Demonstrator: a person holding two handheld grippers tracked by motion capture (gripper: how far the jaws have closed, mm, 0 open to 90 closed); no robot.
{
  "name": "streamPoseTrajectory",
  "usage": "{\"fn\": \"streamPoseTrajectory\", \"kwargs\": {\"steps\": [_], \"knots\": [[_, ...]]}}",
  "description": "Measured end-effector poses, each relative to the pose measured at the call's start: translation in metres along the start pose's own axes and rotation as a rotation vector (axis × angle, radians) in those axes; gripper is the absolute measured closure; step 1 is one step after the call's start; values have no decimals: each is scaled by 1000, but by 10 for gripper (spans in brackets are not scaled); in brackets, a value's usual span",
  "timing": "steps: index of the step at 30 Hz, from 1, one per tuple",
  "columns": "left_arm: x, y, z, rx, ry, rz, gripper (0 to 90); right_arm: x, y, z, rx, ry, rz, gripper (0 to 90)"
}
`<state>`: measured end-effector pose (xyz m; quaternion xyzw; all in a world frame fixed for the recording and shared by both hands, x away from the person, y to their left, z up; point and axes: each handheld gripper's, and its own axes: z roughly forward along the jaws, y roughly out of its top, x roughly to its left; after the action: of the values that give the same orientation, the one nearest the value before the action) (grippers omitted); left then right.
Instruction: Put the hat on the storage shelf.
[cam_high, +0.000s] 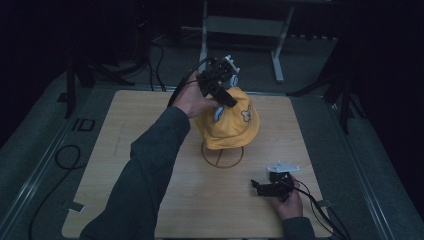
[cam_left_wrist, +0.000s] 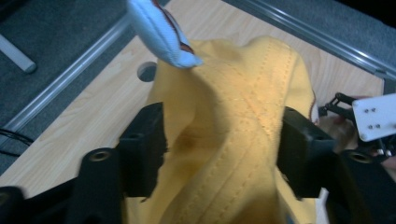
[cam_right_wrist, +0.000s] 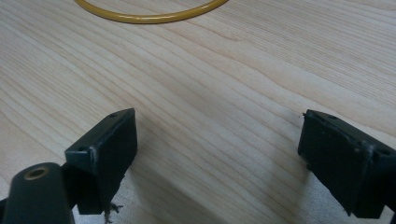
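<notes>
Left gripper view: yellow hat (cam_left_wrist: 233, 130) between spread jaws (pads apart from fabric).

Your left tongs (cam_left_wrist: 219, 154) stand spread with the yellow hat (cam_left_wrist: 233, 140) bunched between the jaws. A pale blue ear (cam_left_wrist: 161, 30) sticks up from the hat's top. Beyond lies the wooden surface (cam_left_wrist: 93, 107), with your other tongs (cam_left_wrist: 369, 119) far right.

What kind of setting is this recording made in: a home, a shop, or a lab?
Most likely a lab or recording studio, not a home. A bare wooden table edged by metal rails stands in a dark room, cables trail over grey carpet, and a yellow hat sits on a wire stand like a test prop.
</notes>
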<state>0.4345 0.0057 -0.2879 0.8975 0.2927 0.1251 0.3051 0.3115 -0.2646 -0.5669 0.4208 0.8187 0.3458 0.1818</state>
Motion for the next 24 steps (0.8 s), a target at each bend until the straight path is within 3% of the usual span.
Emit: {"fn": "streamPoseTrajectory", "kwargs": {"steps": [4, 10, 12, 16, 18, 22, 24], "knots": [[2, -1, -5, -28, 10, -8, 301, 0, 0, 0, 1, 0, 0, 117], [7, -3, -19, -100, 3, -30, 308, 0, 0, 0, 1, 0, -1, 117], [9, -4, -23, -117, -7, -31, 359, 0, 0, 0, 0, 0, -1, 117], [9, -5, -23, -132, -19, -28, 561, 0, 0, 0, 0, 0, -1, 117], [7, -4, -19, -114, -18, -19, 635, 0, 0, 0, 0, 0, -1, 117], [4, -2, -12, -92, -37, -5, 679, 0, 0, 0, 0, 0, -1, 117], [-2, 0, -7, -69, -71, 21, 693, 0, 0, 0, 0, 0, -1, 117]]}}
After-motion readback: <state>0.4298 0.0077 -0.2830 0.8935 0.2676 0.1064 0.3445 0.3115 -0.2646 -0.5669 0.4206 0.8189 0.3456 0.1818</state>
